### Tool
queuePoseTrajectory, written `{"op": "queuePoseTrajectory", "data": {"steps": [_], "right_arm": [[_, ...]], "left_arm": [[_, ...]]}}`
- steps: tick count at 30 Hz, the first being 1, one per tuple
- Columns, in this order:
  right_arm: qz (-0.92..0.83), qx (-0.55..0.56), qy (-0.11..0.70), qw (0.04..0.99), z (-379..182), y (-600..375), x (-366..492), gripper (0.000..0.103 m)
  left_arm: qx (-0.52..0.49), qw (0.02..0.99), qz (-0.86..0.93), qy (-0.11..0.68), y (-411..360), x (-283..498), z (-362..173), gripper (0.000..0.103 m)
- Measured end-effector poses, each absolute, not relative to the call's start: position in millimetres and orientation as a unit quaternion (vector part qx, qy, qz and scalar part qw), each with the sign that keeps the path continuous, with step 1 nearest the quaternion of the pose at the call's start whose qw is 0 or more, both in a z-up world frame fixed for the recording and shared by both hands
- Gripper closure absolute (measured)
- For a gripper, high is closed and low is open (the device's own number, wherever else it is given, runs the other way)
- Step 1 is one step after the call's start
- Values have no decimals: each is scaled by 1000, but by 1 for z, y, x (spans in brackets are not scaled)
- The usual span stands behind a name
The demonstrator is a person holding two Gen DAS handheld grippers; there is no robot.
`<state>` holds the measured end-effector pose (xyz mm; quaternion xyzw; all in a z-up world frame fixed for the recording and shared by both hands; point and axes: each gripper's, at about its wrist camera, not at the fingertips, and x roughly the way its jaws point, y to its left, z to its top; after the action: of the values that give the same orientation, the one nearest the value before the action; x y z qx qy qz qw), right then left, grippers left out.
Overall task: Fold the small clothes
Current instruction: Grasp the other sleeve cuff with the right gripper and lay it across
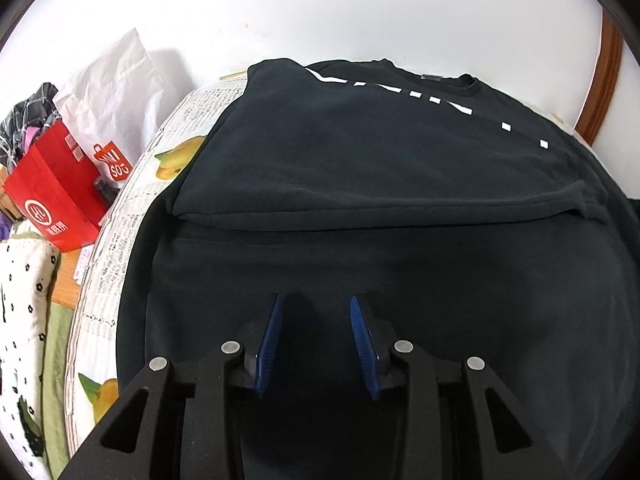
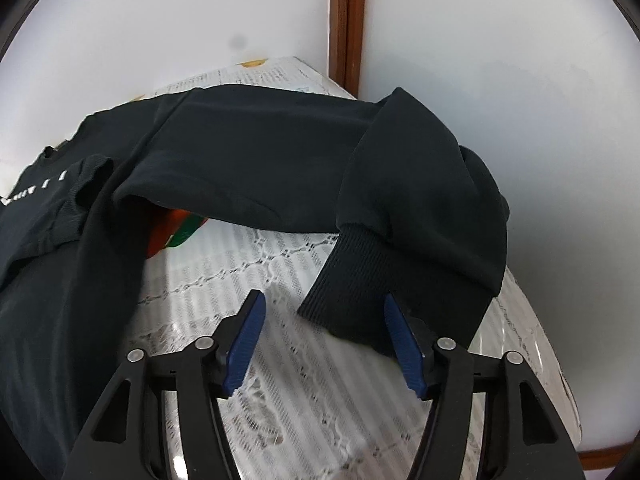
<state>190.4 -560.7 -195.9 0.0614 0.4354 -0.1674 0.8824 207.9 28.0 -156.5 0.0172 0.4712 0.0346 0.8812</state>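
While lying half folded on the desk (image 2: 280, 272), black sweater (image 1: 360, 168) spreading wide. Left tongs (image 1: 316, 312) hanging apart, holding nothing. Right tongs (image 2: 324, 308) gaping beside the cuff (image 2: 352, 280), not gripping. Pinching badly, maybe dropping the sleeve (image 2: 420, 184) and spoiling the fold.

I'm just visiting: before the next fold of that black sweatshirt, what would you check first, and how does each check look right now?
1. Left hand-held gripper open, holding nothing: ok.
2. Right hand-held gripper open: ok.
3. Ribbed cuff lying between the right fingers, ready to pinch: ok.
4. Left side of the sweatshirt already folded over flat: ok.
5. Right sleeve smooth: not ok, bunched and doubled over.
6. Sleeve inside the tablecloth edge: cannot tell.
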Motion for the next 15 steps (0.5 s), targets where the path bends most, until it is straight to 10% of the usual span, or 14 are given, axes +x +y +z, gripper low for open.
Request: {"op": "queuePoseTrajectory", "data": {"steps": [5, 9, 15], "right_arm": [[-180, 45, 422, 887, -198, -560, 191, 44], [-203, 30, 420, 884, -196, -564, 192, 89], [-202, 69, 402, 890, -163, -568, 184, 94]], "left_arm": [[11, 884, 32, 467, 34, 206, -159, 67], [14, 891, 38, 453, 42, 203, -157, 67], [34, 898, 49, 435, 61, 186, -154, 67]]}}
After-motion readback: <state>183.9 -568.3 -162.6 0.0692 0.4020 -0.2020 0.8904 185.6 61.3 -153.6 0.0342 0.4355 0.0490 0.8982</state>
